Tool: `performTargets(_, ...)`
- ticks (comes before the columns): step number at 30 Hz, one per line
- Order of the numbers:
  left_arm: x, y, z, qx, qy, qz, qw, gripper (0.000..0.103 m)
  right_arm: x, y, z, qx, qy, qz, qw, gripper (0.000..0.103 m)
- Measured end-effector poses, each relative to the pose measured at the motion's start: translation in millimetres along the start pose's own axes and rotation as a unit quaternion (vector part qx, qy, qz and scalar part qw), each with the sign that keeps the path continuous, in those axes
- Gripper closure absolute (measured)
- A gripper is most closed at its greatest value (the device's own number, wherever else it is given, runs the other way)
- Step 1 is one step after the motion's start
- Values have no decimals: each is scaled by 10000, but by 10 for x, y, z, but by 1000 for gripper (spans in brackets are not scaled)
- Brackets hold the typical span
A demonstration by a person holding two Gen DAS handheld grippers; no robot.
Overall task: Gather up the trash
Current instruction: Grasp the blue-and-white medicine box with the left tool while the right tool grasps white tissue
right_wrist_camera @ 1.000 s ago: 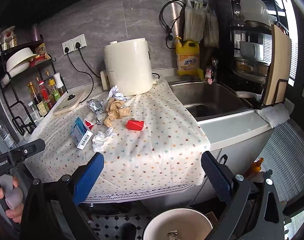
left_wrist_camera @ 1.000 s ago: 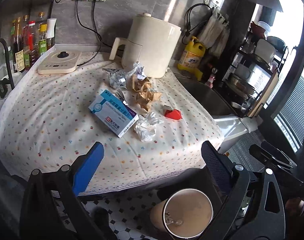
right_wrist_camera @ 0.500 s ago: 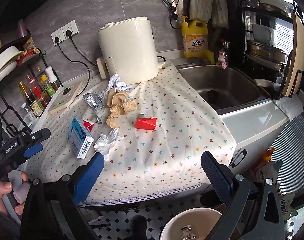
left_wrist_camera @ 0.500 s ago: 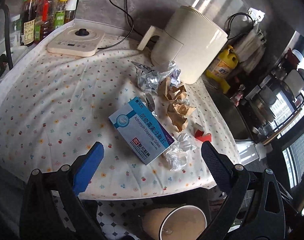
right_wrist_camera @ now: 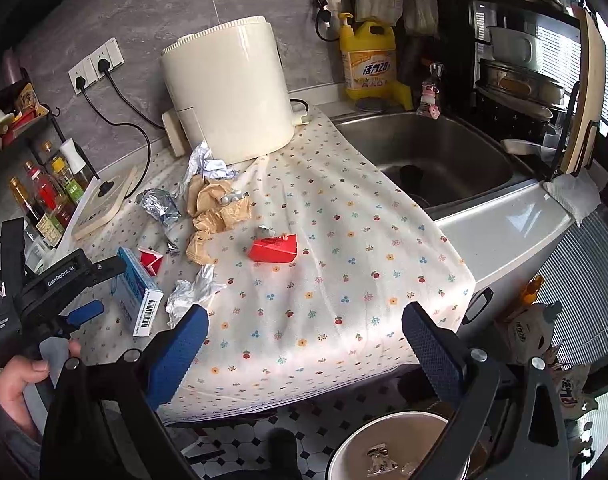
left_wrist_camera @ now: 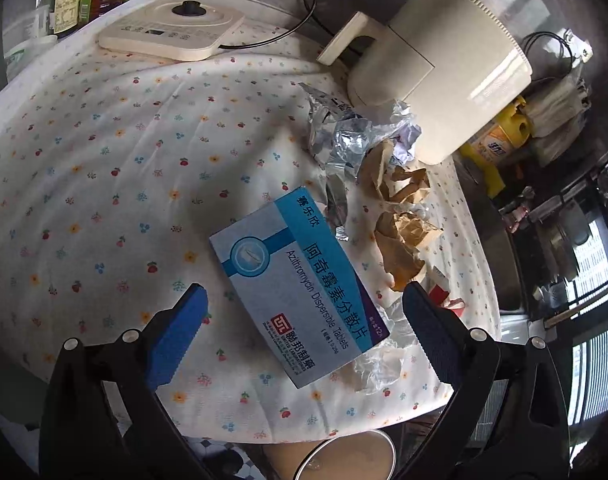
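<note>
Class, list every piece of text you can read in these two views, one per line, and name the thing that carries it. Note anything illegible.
"Azithromycin Dispersible Tablets", with large Chinese characters: medicine box.
"GenRobot.AI": left hand-held gripper.
"28", after Chinese characters: yellow detergent bottle.
Barcode digits on the medicine box end: too small to read.
Labels on the sauce bottles: blurred.
Print on the red carton: too small to read.

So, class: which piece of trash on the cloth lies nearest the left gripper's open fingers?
The blue medicine box, lying flat between the left gripper fingers.
</note>
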State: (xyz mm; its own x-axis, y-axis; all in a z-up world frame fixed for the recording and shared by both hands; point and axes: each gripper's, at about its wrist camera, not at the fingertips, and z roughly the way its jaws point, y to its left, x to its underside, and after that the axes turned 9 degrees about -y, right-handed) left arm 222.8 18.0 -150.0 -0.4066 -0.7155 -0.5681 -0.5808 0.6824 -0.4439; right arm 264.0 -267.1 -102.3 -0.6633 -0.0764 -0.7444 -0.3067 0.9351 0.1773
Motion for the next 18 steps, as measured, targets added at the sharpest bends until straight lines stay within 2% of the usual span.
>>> performTargets(8, 72, 0, 259, -276, 238, -192, 9992, 6, 16, 101, 21, 1, 13, -101, 9999, 8)
performTargets(11, 81, -29, 263, -202, 217, -99, 9995, 7, 8, 155, 44, -48, 0, -167, 9998, 8)
performTargets(15, 77, -33, 278, 15, 405, 81, 9991, 29, 20, 258, 175, -166, 159, -167, 9996, 8)
performTargets(18, 45, 91, 225, 154, 448, -56, 9989, 33, 44, 410, 294, -334, 289, -258, 9987, 9)
